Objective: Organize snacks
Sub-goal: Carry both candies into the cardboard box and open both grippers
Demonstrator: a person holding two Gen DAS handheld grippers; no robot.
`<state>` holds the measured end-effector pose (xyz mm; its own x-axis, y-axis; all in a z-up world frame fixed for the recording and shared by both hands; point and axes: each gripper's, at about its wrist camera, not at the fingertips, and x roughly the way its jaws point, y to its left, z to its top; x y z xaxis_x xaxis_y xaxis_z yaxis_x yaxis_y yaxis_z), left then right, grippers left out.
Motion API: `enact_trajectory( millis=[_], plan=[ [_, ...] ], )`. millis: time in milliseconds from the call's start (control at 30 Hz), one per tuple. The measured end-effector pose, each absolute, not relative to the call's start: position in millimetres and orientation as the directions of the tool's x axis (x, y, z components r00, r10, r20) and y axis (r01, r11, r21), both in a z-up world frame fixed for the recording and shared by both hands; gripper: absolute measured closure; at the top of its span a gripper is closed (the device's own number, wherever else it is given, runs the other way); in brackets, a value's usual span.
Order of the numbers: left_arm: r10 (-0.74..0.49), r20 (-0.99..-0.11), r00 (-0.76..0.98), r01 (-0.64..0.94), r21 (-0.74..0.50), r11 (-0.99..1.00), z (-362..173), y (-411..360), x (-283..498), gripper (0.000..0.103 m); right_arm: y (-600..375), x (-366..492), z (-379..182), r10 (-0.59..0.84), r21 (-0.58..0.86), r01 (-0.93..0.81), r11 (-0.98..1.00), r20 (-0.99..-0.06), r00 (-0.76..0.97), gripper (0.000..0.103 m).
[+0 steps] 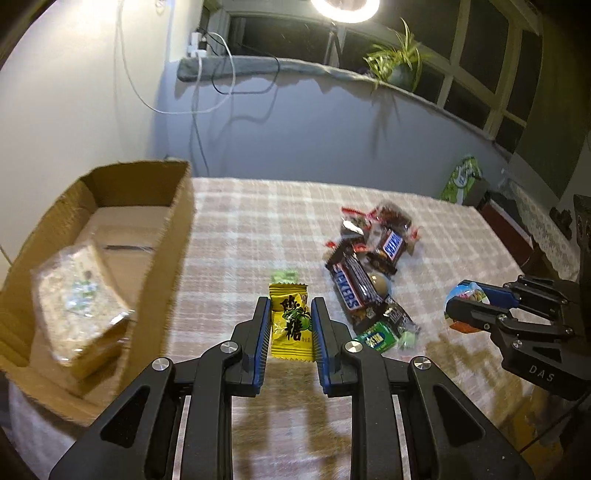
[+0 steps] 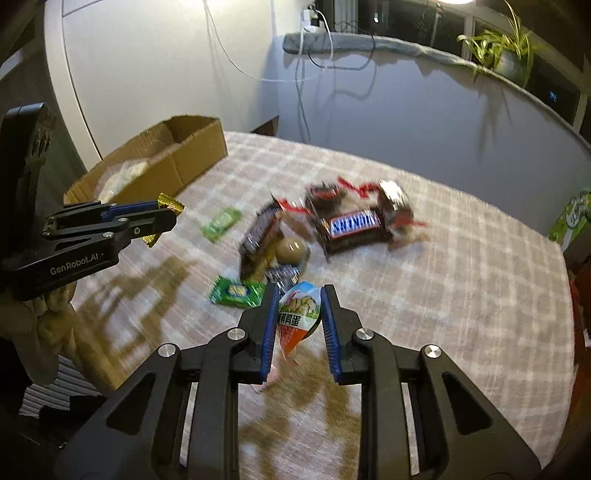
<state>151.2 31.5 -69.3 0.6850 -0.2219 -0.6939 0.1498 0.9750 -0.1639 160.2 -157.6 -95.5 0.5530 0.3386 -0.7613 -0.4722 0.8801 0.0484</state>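
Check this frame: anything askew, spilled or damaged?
Nothing looks damaged or spilled. The remaining snacks lie in a loose pile on the checked tablecloth. The left gripper holds a yellow candy; the right gripper holds an egg-shaped snack.

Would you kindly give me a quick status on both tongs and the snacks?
Left tongs shut on yellow candy. Right tongs shut on egg-shaped snack pack. Cardboard box open at left, path unobstructed. Snickers pile remains on table.

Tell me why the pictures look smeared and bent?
Left wrist view: the box is blurred, and a lamp glares at the top. Right wrist view: the snack pile is smeared, the tool sharp. Both views: the fisheye lens bends the windowsill; shadows fall on the cloth.
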Motion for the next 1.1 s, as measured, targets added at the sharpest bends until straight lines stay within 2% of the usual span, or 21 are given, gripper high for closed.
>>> enact_trajectory(
  millis=[867, 1100],
  plan=[
    [-0.072, -0.632, 0.771, -0.07, -0.196, 0.978, -35.3, 157.0, 147.8, 0.083, 7.4, 206.2, -19.4, 0.506, -0.037, -0.681, 0.731, -0.641, 0.578, 0.079],
    [-0.038, -0.63, 0.775, -0.106, -0.189, 0.976, -33.1, 175.6, 161.8, 0.083, 41.8, 233.1, -22.5, 0.53, -0.012, -0.705, 0.709, -0.651, 0.544, 0.079]
  ],
)
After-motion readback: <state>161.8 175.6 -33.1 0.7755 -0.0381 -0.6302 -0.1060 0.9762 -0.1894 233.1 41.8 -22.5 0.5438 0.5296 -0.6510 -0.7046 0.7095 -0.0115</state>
